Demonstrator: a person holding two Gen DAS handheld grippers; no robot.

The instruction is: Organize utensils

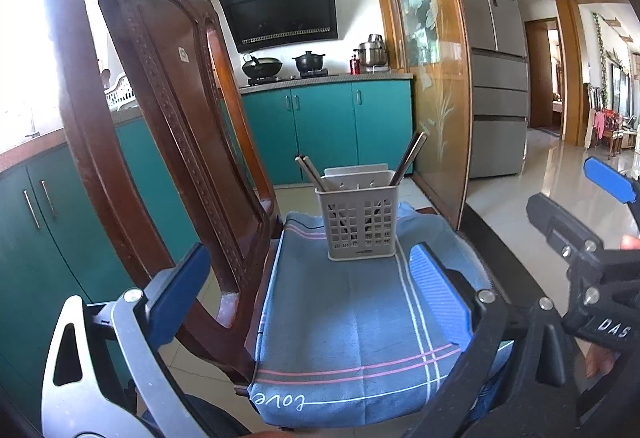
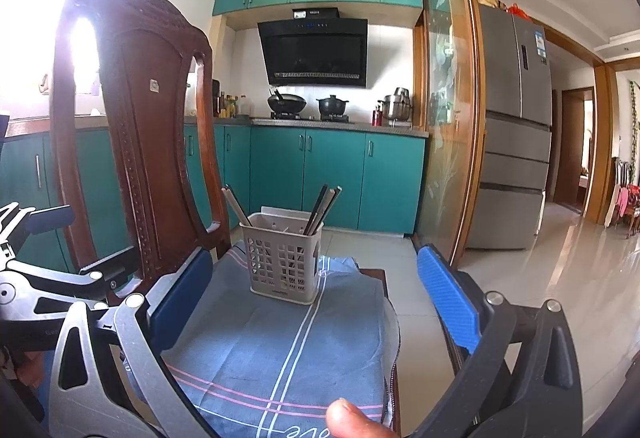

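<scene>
A beige perforated utensil holder (image 1: 362, 224) stands upright at the far end of a blue cloth (image 1: 352, 322) on a chair seat. Chopsticks (image 1: 409, 158) lean out of its right side and another pair (image 1: 310, 172) out of its left. My left gripper (image 1: 316, 298) is open and empty, well short of the holder. In the right wrist view the holder (image 2: 282, 258) with chopsticks (image 2: 324, 208) stands on the cloth (image 2: 280, 342). My right gripper (image 2: 320, 302) is open and empty, short of the holder; it also shows in the left wrist view (image 1: 600, 238).
The tall carved wooden chair back (image 1: 160, 110) rises at the left, close to the left gripper's finger. Teal cabinets (image 1: 328, 130), a stove with pots, a glass sliding door (image 1: 432, 78) and a fridge (image 1: 496, 78) lie beyond. Tiled floor (image 2: 560, 278) is on the right.
</scene>
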